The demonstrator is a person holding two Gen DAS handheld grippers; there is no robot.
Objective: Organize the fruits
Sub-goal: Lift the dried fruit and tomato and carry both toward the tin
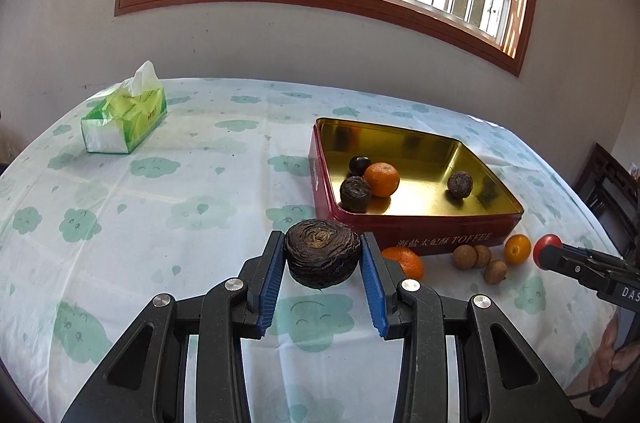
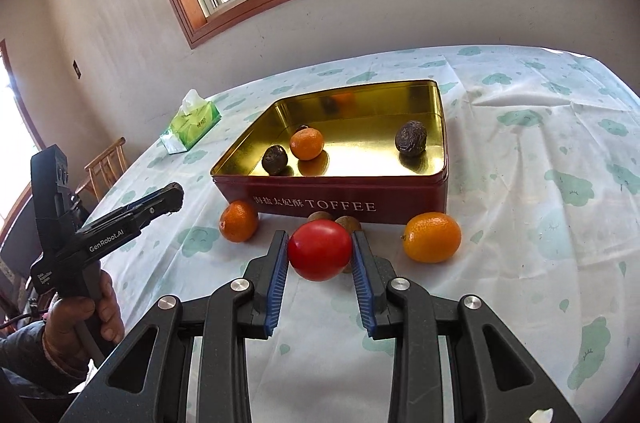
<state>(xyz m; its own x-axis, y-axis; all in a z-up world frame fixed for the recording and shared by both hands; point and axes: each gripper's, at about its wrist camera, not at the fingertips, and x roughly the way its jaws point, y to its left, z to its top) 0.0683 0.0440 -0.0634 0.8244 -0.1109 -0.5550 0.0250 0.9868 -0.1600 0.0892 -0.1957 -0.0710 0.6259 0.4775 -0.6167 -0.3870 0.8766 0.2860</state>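
My left gripper (image 1: pixel 322 253) is shut on a dark wrinkled fruit (image 1: pixel 322 252), held above the tablecloth in front of the red toffee tin (image 1: pixel 440 237). My right gripper (image 2: pixel 320 249) is shut on a red tomato (image 2: pixel 320 250), also in front of the tin (image 2: pixel 332 201). Inside the tin lie an orange (image 1: pixel 383 179), two dark wrinkled fruits (image 1: pixel 355 194) (image 1: pixel 460 184) and a dark plum (image 1: pixel 359 164). On the cloth by the tin's front wall lie two oranges (image 2: pixel 239 221) (image 2: pixel 432 237) and brown longans (image 1: pixel 478 257).
A green tissue pack (image 1: pixel 126 117) lies at the table's far left. A wall with a window rises behind the table. A wooden chair (image 2: pixel 106 165) stands off the left side; dark furniture (image 1: pixel 612 191) stands off the right edge.
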